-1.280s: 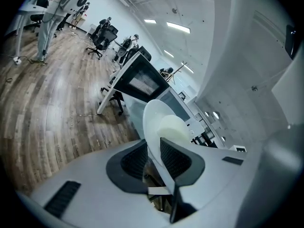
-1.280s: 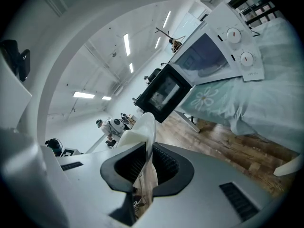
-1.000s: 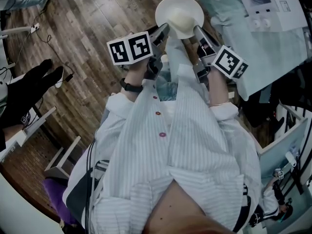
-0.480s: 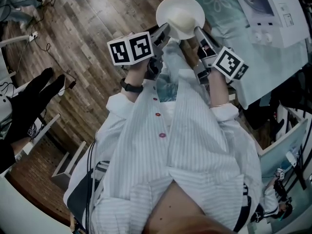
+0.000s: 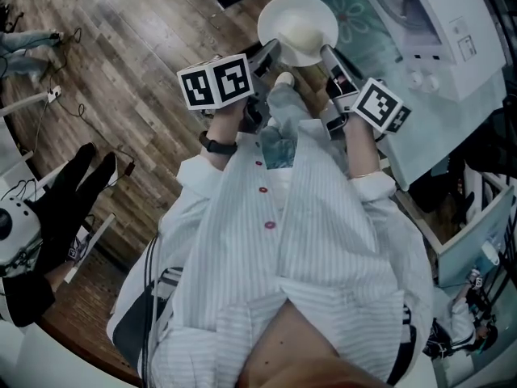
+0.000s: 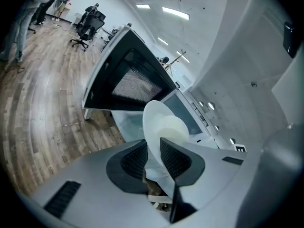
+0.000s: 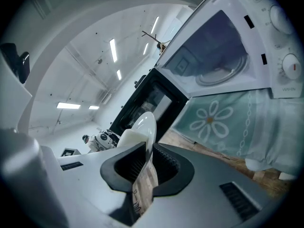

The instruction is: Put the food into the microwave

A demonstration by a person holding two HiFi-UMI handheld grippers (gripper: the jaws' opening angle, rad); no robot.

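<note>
A white bowl (image 5: 297, 27) with a pale lump of food in it hangs in the air between my two grippers. My left gripper (image 5: 271, 52) is shut on the bowl's left rim, my right gripper (image 5: 327, 53) on its right rim. In the left gripper view the bowl (image 6: 159, 125) stands edge-on between the pads of my left gripper (image 6: 153, 158). In the right gripper view the bowl's rim (image 7: 142, 127) is pinched in my right gripper (image 7: 146, 163). The white microwave (image 5: 420, 23) stands just beyond the bowl to the right, its dark door (image 6: 128, 80) swung open.
The microwave (image 7: 218, 56) sits on a table under a teal cloth with a flower print (image 7: 218, 118). Wooden floor (image 5: 121, 71) lies to the left, with cables on it. A person in dark clothes (image 5: 65, 192) stands at the far left.
Both grippers have carried the bowl across the room toward the microwave, which now fills more of the head view's upper right. The dark door edge has come into view at the top.
</note>
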